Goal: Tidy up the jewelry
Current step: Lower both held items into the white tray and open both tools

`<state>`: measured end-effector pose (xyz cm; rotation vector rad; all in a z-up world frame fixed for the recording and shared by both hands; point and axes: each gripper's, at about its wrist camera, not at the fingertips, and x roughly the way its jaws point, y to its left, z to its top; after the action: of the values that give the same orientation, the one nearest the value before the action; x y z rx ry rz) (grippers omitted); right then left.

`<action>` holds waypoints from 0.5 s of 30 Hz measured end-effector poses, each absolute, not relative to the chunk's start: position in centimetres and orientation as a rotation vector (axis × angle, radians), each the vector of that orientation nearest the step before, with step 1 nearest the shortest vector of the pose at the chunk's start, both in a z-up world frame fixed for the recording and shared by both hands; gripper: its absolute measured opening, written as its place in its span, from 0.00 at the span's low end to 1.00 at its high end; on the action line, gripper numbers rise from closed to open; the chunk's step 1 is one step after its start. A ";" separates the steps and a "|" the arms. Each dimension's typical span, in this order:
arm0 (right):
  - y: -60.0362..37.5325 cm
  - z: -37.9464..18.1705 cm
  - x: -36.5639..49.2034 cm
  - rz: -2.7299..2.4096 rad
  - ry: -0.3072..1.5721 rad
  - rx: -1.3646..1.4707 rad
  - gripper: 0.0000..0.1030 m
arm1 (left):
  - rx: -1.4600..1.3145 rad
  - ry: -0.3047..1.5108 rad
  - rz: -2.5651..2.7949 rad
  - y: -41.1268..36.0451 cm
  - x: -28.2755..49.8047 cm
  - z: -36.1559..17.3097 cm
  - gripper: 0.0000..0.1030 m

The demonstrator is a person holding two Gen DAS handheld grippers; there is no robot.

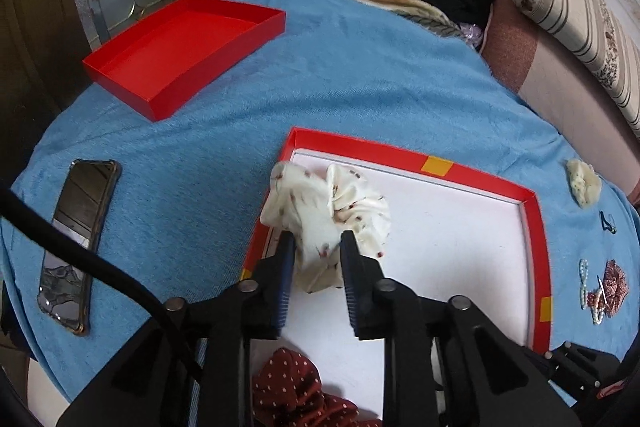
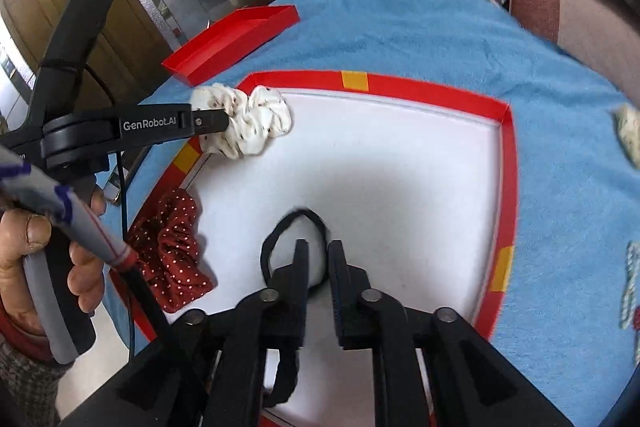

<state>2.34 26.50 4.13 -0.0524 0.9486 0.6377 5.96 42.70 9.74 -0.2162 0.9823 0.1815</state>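
Over the white-lined box (image 2: 400, 155), left gripper (image 1: 318, 241) loosely straddles the cream scrunchie (image 1: 332, 211), right gripper (image 2: 318, 247) parted beside the black hair tie (image 2: 280, 231)

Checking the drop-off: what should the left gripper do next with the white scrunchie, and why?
Probably open wider and lift away. The white scrunchie already sits over the corner of the white-lined tray, the left gripper jaws parted around it with cloth between them.

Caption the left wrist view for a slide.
Left tongs around a cream scrunchie at the white-lined red tray's edge.
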 end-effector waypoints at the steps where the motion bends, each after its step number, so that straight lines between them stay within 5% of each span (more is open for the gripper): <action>1: 26.3 4.5 2.1 0.635 0.940 -0.054 0.24 | -0.213 0.973 0.182 42.4 5.6 10.3 0.26; 9: 18.7 7.6 -1.2 0.567 0.873 -0.014 0.35 | -0.152 0.884 0.144 38.1 1.5 15.0 0.47; 15: 8.0 6.8 -4.1 0.415 0.886 0.066 0.35 | -0.101 0.876 0.029 32.0 -0.8 16.6 0.51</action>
<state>-4.10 8.05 6.84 0.0658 0.8861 0.4147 -0.79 32.00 16.64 -0.1015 0.8759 0.0290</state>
